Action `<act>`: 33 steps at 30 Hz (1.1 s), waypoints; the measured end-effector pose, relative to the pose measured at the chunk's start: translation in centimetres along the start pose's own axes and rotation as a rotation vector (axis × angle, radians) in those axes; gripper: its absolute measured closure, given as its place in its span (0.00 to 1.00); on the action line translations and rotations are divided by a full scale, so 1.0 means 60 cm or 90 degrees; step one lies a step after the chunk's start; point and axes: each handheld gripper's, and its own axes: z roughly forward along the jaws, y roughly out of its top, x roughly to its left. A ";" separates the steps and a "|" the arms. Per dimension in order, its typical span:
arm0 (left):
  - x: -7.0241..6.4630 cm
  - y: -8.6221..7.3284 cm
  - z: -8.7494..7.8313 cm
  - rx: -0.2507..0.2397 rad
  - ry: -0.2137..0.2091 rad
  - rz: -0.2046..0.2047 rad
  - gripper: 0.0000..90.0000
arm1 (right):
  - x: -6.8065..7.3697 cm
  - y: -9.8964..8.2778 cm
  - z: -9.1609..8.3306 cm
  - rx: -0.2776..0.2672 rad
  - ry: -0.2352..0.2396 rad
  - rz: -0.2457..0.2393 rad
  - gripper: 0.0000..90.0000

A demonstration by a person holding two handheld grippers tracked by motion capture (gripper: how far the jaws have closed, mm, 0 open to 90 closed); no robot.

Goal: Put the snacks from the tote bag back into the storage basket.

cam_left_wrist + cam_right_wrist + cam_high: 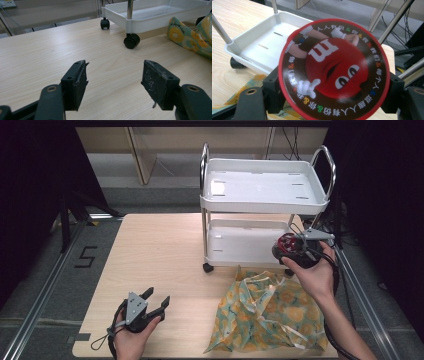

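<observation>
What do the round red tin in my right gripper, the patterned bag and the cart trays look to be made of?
Round tin: glossy printed lid with a raised red rim, probably metal or hard plastic; the look leaves it open. Patterned bag: soft thin fabric, matte, lying crumpled in folds. Cart trays: smooth white moulded plastic, slightly shiny, on chromed metal posts. The right gripper clamps the tin's sides.

Table left half [160,250] open; cart [260,195] and cloth [265,312] block right side.

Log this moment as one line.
right gripper: shut on round tin, by cart lower tray | left gripper: open, over table
</observation>
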 end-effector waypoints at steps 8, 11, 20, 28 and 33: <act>0.000 0.000 -0.001 0.003 0.002 0.000 0.40 | 0.002 0.000 0.005 0.003 -0.002 0.017 0.29; 0.001 0.000 0.000 0.000 -0.001 -0.002 0.40 | 0.001 0.000 0.009 0.000 -0.003 0.012 0.29; 0.001 0.000 0.000 0.000 -0.002 0.000 0.40 | -0.001 0.002 0.015 0.003 -0.011 0.009 0.29; 0.001 0.000 0.000 0.003 0.001 0.000 0.40 | -0.002 0.001 0.023 0.007 -0.013 0.009 0.29; 0.000 0.000 0.000 0.003 0.001 -0.001 0.40 | 0.000 0.000 0.029 0.009 -0.015 0.015 0.29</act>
